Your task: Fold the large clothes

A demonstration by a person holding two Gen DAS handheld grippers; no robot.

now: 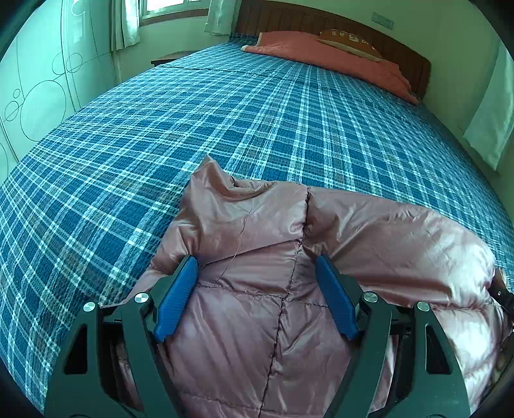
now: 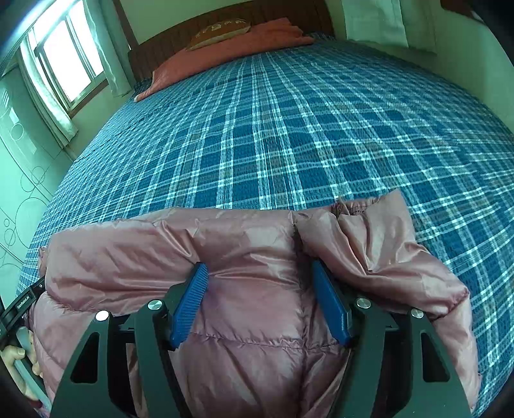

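Note:
A pink quilted down jacket [image 1: 257, 308] lies at the near edge of a bed with a blue plaid cover [image 1: 225, 122]. My left gripper [image 1: 257, 267] is open, its blue pads either side of the jacket's left part, just below a puffy folded roll. The jacket also fills the lower right wrist view [image 2: 257, 321]. My right gripper [image 2: 258, 273] is open over the jacket's right part, pads astride a seam. Each gripper stands over the fabric; contact cannot be told. The other gripper and the hand holding it show at the left edge [image 2: 19, 321].
A pink pillow [image 1: 334, 58] with a brown cushion [image 1: 350, 41] lies at the dark wooden headboard [image 1: 321, 22]. A window with curtains [image 2: 64, 61] and a patterned wardrobe [image 1: 38, 80] stand to the left. The plaid cover stretches flat beyond the jacket.

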